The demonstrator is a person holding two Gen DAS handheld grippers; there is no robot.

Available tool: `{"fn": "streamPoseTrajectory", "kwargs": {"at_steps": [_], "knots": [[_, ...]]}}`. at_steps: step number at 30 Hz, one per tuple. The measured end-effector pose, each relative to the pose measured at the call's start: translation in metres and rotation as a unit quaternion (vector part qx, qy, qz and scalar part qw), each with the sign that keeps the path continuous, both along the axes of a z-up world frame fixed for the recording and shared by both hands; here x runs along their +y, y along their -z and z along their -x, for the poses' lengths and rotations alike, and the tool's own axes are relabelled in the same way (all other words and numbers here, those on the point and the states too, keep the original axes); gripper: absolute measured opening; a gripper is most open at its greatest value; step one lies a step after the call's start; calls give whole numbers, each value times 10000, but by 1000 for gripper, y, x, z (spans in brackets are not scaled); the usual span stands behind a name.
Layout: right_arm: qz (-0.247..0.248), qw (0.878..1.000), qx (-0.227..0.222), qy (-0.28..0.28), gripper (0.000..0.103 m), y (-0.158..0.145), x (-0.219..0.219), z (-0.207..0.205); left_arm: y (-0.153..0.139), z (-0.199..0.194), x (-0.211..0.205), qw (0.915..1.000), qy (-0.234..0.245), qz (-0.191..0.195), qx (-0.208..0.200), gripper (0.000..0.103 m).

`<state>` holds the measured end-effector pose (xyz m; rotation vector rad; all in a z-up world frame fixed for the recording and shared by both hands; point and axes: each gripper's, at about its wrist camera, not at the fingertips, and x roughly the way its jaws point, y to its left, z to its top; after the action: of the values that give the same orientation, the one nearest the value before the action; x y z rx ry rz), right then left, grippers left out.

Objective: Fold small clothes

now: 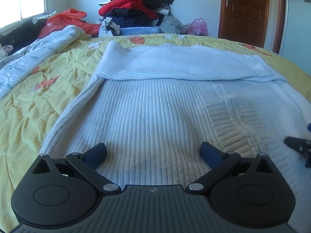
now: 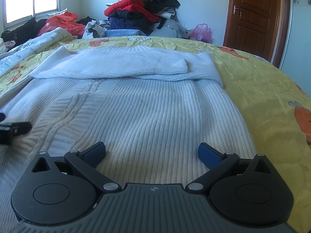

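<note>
A white ribbed knit sweater (image 1: pixel 151 104) (image 2: pixel 147 108) lies flat on the yellow bedspread (image 1: pixel 29 101) (image 2: pixel 272 101). Its sleeves (image 1: pixel 175 64) (image 2: pixel 124 66) are folded across the chest near the collar. My left gripper (image 1: pixel 153 153) hovers open over the sweater's lower left part, with nothing between its blue pads. Over the lower right part my right gripper (image 2: pixel 151 152) is open too, and it holds nothing. Each gripper shows at the edge of the other's view: the right one (image 1: pixel 299 147), the left one (image 2: pixel 13 130).
A pile of red, black and navy clothes (image 1: pixel 136 5) (image 2: pixel 140 7) rises beyond the bed's far edge. A white printed quilt (image 1: pixel 35 56) and orange plastic bags (image 1: pixel 64 21) lie at far left. A pink bag (image 1: pixel 198 27) sits by a brown door (image 1: pixel 246 9).
</note>
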<state>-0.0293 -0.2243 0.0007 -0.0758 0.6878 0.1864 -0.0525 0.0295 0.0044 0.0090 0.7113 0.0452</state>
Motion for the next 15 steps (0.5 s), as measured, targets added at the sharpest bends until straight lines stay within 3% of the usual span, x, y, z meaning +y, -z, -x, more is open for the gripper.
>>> {"fn": "streamPoseTrajectory", "kwargs": {"at_steps": [7, 15], "knots": [[-10, 10000, -42, -60, 102, 1, -8, 25, 0, 1, 0, 10000, -12, -25, 15, 103], [-11, 10000, -49, -59, 102, 2, -8, 27, -3, 18, -3, 9999, -47, -74, 141, 103]]}}
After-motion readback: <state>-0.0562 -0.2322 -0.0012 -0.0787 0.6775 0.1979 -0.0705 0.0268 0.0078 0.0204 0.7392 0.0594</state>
